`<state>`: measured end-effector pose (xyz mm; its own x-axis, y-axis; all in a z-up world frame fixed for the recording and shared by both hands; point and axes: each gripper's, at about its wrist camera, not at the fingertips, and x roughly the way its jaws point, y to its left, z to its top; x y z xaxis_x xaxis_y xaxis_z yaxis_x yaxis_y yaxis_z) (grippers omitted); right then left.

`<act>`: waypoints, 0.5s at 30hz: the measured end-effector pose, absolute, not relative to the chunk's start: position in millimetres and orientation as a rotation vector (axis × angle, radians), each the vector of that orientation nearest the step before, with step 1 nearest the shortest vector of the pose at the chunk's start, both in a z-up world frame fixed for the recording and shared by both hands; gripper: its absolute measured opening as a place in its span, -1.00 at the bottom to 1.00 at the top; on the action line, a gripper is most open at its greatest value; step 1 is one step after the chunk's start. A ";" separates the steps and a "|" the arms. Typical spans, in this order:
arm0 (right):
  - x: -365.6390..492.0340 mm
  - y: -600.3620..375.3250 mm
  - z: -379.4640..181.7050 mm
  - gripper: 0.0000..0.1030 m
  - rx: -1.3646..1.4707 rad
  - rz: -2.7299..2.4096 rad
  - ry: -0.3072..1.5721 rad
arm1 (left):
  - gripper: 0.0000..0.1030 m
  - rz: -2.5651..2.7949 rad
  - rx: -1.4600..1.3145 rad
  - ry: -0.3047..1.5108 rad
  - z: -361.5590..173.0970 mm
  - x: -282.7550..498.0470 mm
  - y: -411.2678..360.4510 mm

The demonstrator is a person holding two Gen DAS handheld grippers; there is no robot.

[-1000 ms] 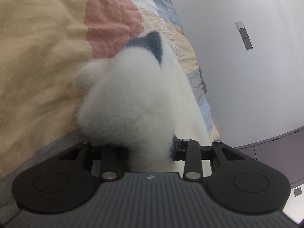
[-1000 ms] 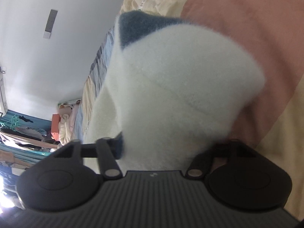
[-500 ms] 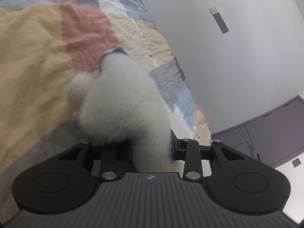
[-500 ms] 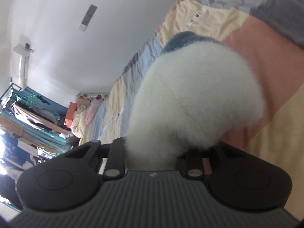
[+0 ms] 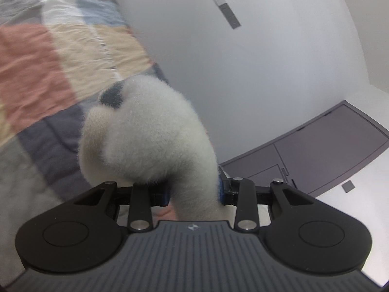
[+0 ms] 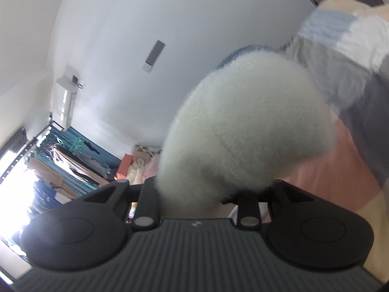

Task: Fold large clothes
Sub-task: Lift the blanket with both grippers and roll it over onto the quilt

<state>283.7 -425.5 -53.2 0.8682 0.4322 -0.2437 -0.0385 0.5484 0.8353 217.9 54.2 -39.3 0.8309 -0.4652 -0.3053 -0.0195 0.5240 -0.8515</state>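
A fluffy white fleece garment (image 5: 150, 131) with a dark blue-grey trim patch (image 5: 111, 96) bulges up in front of my left gripper (image 5: 194, 192), whose blue-padded fingers (image 5: 221, 189) are shut on a fold of it. In the right wrist view the same white fleece (image 6: 243, 126) fills the middle, and my right gripper (image 6: 194, 194) is shut on another bunch of it. Its fingertips are buried in the pile. Both bunches hang lifted above the patchwork quilt (image 5: 36, 73) on the bed. The rest of the garment is hidden below the grippers.
The quilted bed (image 6: 345, 77) runs along a white wall with a small grey panel (image 5: 227, 12). Grey cabinet doors (image 5: 316, 153) stand beyond the bed's end. A clothes rack (image 6: 60, 160) with hanging garments and a bright window lie at the far left of the right wrist view.
Both grippers have risen with the fleece, lifting it off the quilt; more wall now shows in each view. The right jaws have narrowed onto the fleece.
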 end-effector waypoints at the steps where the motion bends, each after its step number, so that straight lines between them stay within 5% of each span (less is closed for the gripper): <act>1: 288.4 -432.9 -44.6 -0.40 0.964 0.297 0.441 | -0.24 -0.297 -0.989 0.540 -28.6 227.8 47.8; 9: 340.3 -496.6 3.3 -0.40 0.961 0.310 0.326 | -0.23 -0.417 -0.884 0.502 37.9 316.1 -24.0; 15: 389.7 -533.7 2.7 -0.40 0.905 0.265 0.285 | -0.23 -0.470 -0.890 0.534 21.1 391.1 -75.4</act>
